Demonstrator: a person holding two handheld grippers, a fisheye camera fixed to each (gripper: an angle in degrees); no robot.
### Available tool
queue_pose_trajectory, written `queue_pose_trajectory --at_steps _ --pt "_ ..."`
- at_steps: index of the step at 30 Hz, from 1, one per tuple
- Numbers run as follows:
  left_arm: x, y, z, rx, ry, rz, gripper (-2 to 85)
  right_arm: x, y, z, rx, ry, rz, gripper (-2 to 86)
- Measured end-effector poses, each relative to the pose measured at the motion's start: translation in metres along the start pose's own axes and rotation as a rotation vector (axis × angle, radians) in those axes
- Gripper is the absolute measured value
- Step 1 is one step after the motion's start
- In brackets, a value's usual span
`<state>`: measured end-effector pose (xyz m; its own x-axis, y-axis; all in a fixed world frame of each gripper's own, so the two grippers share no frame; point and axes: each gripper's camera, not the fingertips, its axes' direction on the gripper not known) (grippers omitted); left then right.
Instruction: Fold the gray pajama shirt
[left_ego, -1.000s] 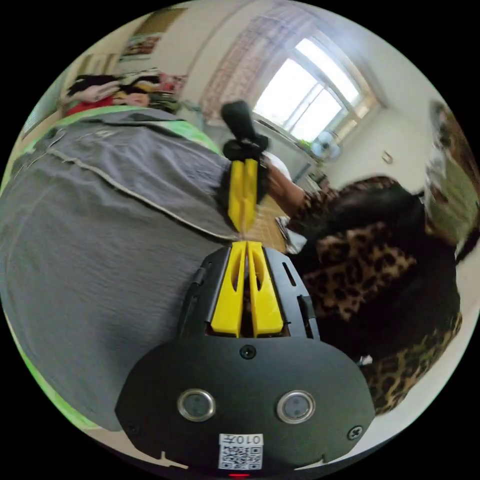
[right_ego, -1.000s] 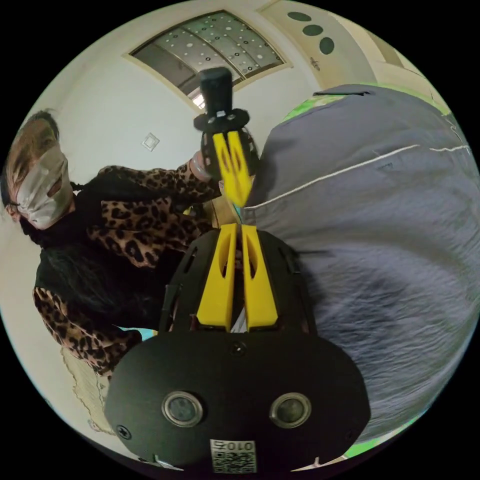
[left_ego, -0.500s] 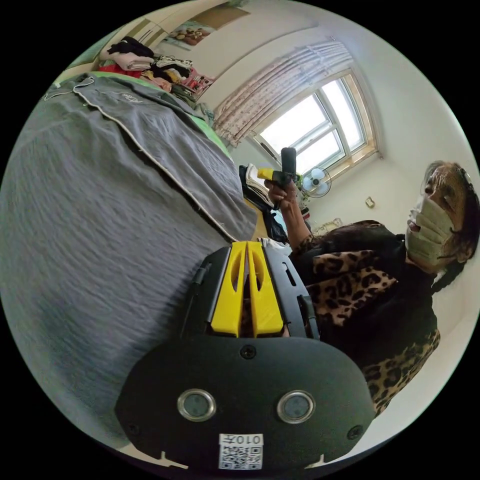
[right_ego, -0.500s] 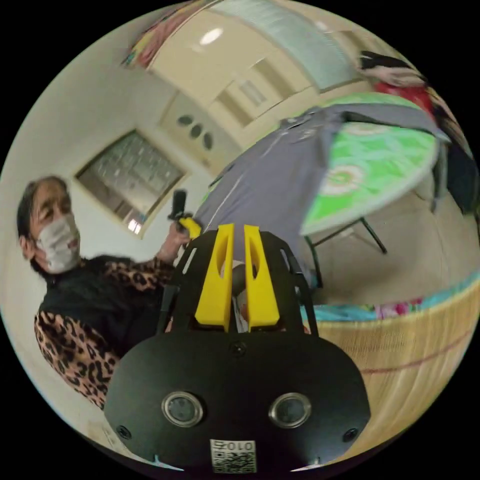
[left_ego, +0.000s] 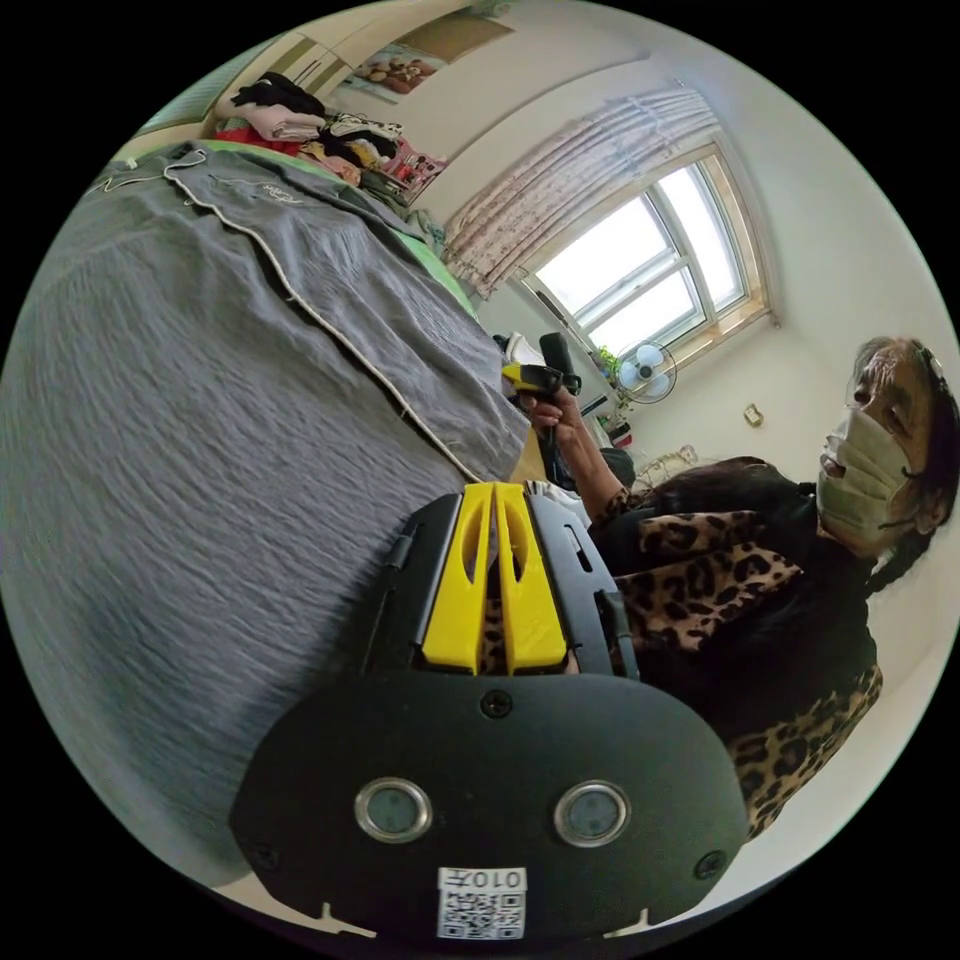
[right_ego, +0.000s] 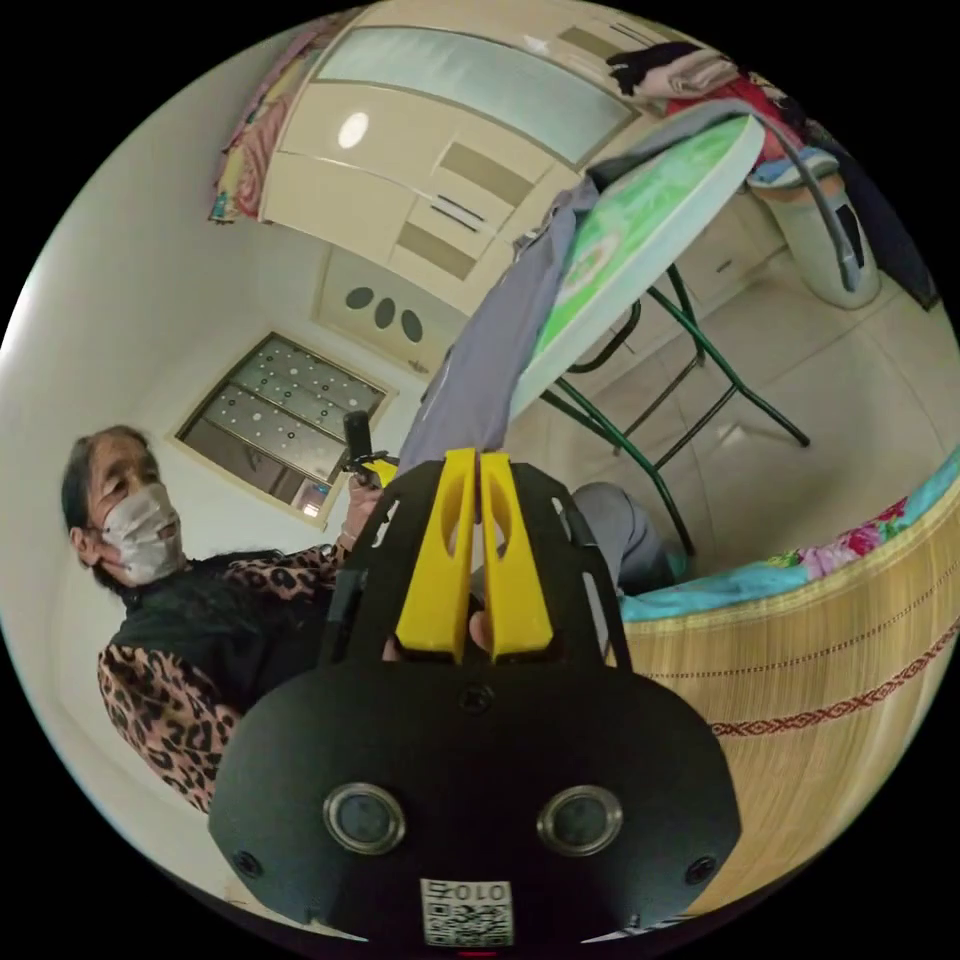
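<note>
We see the gray pajama shirt (left_ego: 230, 400) spread flat over the green-topped counter (right_ego: 640, 225), one edge hanging off the side, which we judge readies it for a fold. Our left gripper (left_ego: 494, 492) sits just beside the shirt's piped hem, its jaws pressed together with no cloth between them. Our right gripper (right_ego: 468, 460) is held away from the counter, jaws likewise closed and empty.

Gray pajama shirt (left_ego: 200, 400) spread on table

Bright window (left_ego: 650, 265) daylight; fisheye edges perhaps slightly blurred.
</note>
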<state>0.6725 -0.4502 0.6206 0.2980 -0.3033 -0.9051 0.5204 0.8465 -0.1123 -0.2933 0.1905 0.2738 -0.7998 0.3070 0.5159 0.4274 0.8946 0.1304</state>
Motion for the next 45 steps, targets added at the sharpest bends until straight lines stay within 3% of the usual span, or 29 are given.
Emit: queue_pose_trajectory --at_steps 10,12,17,19,22,24,28,30,31,35,39,42,45 --pt "0.001 -0.011 0.01 -0.026 0.008 -0.029 -0.2 0.025 0.026 0.008 -0.18 0.02 0.005 3.0" --pt "0.024 -0.011 0.005 -0.052 0.024 0.07 -0.1 0.026 0.032 0.003 -0.182 0.024 0.002 3.3" --pt "0.066 -0.031 -0.022 0.055 -0.137 0.09 -0.1 0.002 0.059 -0.048 0.048 0.063 -0.129 3.1" --pt "0.061 -0.047 -0.011 0.027 -0.239 0.032 -0.1 -0.006 0.061 -0.052 0.099 -0.015 -0.2 2.9" --pt "0.031 -0.058 0.035 -0.176 -0.242 -0.065 -0.2 -0.013 0.055 -0.036 0.081 -0.092 -0.252 2.8" --pt "0.024 -0.046 0.029 -0.097 -0.134 -0.067 -0.1 -0.02 0.049 -0.019 0.03 -0.069 -0.268 2.9" --pt "0.033 -0.018 -0.03 0.091 -0.173 -0.021 -0.2 -0.065 -0.003 0.038 -0.086 -0.085 -0.392 4.1" --pt "0.021 0.016 -0.092 0.307 -0.17 -0.08 -0.2 -0.1 -0.048 0.082 -0.193 -0.132 -0.494 5.0" --pt "0.015 0.027 -0.108 0.367 -0.173 -0.109 -0.2 -0.128 -0.082 0.121 -0.287 -0.135 -0.56 5.5" --pt "-0.048 0.143 -0.215 0.878 -0.172 -0.405 -0.2 -0.209 -0.202 0.3 -0.68 -0.017 -0.766 6.0" --pt "-0.128 0.267 -0.287 1.284 -0.059 -0.691 0.0 -0.238 -0.291 0.462 -0.918 0.146 -0.809 4.6" --pt "-0.167 0.33 -0.299 1.484 0.044 -0.829 0.2 -0.241 -0.343 0.599 -1.132 0.037 -0.765 5.2" --pt "-0.199 0.362 -0.286 1.529 0.163 -0.931 0.6 -0.234 -0.366 0.732 -1.305 -0.067 -0.639 8.3"
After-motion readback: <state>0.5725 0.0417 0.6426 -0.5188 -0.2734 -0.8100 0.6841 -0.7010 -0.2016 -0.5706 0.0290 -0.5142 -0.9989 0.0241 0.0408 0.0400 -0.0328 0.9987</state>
